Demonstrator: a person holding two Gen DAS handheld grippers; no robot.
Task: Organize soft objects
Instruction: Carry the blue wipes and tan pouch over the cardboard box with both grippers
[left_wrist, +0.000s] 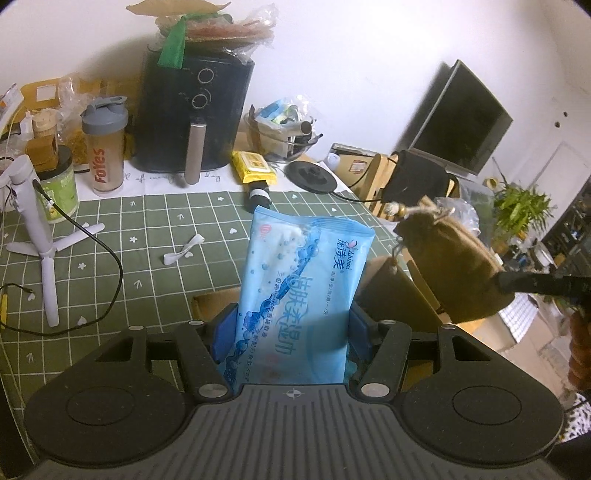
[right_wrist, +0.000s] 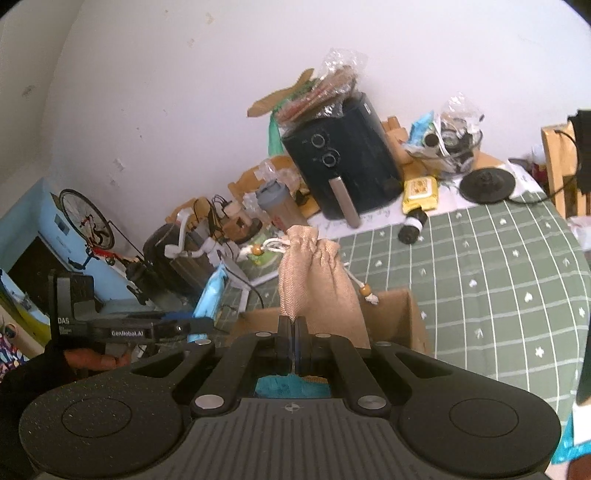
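Note:
My left gripper (left_wrist: 291, 328) is shut on a blue wet-wipes pack (left_wrist: 299, 291) and holds it upright above an open cardboard box (left_wrist: 391, 291). My right gripper (right_wrist: 294, 332) is shut on the lower edge of a tan drawstring pouch (right_wrist: 317, 280) with beaded cords, held up over the same cardboard box (right_wrist: 402, 321). The pouch also shows in the left wrist view (left_wrist: 450, 266), to the right of the wipes pack. The left gripper and its wipes pack (right_wrist: 210, 295) show at the left of the right wrist view. Something teal (right_wrist: 288, 387) lies under my right gripper.
The green checked tablecloth (left_wrist: 147, 240) carries a white tripod stand (left_wrist: 40, 229) with a black cable, a white strip (left_wrist: 183, 249), a black air fryer (left_wrist: 192, 118), a shaker bottle (left_wrist: 105, 147), a yellow wipes pack (left_wrist: 255, 168), a black disc (left_wrist: 312, 177) and a small dark bottle (left_wrist: 258, 195).

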